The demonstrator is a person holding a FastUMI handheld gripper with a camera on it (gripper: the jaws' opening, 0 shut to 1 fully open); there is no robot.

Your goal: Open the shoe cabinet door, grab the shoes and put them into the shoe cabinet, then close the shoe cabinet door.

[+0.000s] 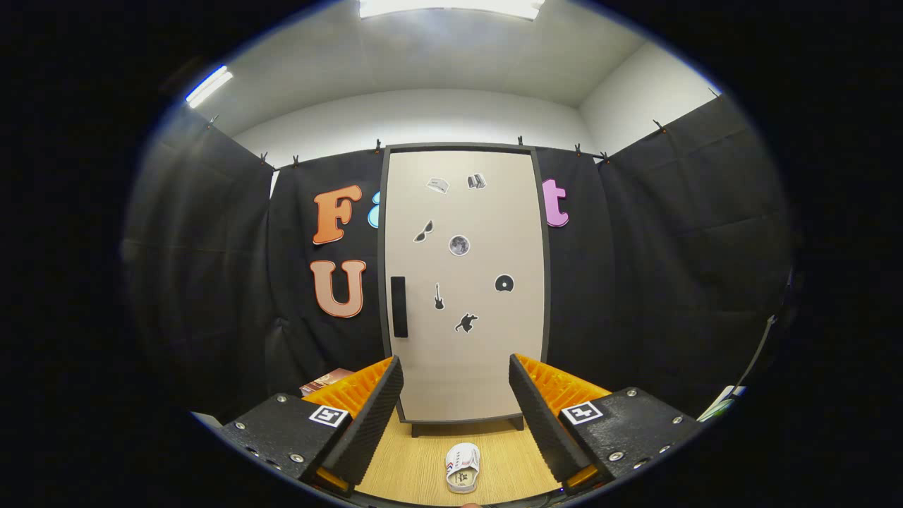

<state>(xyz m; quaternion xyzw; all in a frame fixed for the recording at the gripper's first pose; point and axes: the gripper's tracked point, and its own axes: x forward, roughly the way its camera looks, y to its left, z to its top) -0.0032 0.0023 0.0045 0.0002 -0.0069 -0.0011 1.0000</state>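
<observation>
Black cloth is hanging all round the booth, and beyond the jaws (456, 416) the shoe cabinet (465, 282) is standing with its door shut. One white shoe (463, 467) is lying on the wooden floor (416, 466) between the jaws, which are gaping apart, empty. Opening looks pending: reaching the dark handle (399, 306) comes next.

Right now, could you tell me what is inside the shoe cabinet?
Unknown: the shoe cabinet door is closed, hiding the inside. One shoe lies outside, between the open gripper jaws.
</observation>
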